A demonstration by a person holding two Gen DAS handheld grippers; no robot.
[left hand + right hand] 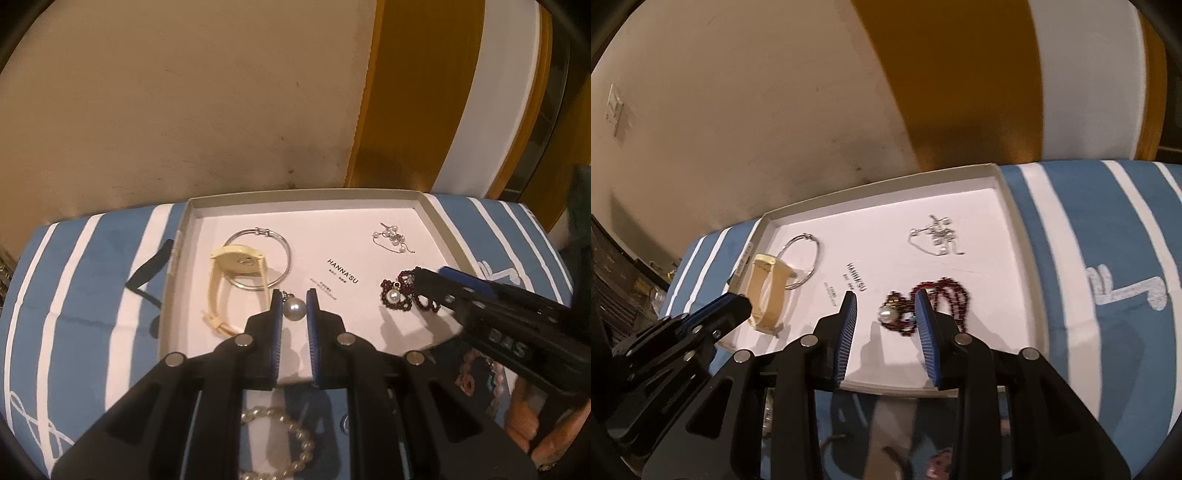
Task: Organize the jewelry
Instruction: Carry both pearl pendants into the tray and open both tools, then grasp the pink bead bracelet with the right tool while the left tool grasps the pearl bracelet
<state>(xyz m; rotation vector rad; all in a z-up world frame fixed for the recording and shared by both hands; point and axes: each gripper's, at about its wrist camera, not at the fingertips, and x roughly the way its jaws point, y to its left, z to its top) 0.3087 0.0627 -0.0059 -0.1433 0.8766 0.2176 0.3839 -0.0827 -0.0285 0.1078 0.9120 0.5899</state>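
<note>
Risk, red strand: snagging on the right claw (pixel 886 306) while backing away, since the dark red bead bracelet (pixel 934 299) with its pearl charm (pixel 885 315) is lying right at the tips; dragging it out of place, or over the low rim of the tray (pixel 1008 192).

Risk, pearl drop: slipping from the left claw (pixel 293 306), being pinched by very little (only a small metal cap seems to be caught at the tip); rolling across the tray floor if dropped.

Risk, crowding: bumping the cream watch (pixel 236 273) and silver bangle (pixel 258 258) at centre left of the left view, just beside the drop point.

Left claw: clenched nearly closed, seemingly grasping the pearl drop earring (pixel 294 307), which is hanging at the tips, low centre of the frame, above the tray.

Right claw: parted, pressing on nothing; bracelet resting on the tray between and beyond the tips, lower centre of the right view.

Still outside the tray: pearl bracelet (pixel 280 443) lying on the striped cloth (pixel 74 295) over the bench, bottom centre of the left view.

Already placed: small pearl chain (pixel 391 238), upper right of the tray.
</note>
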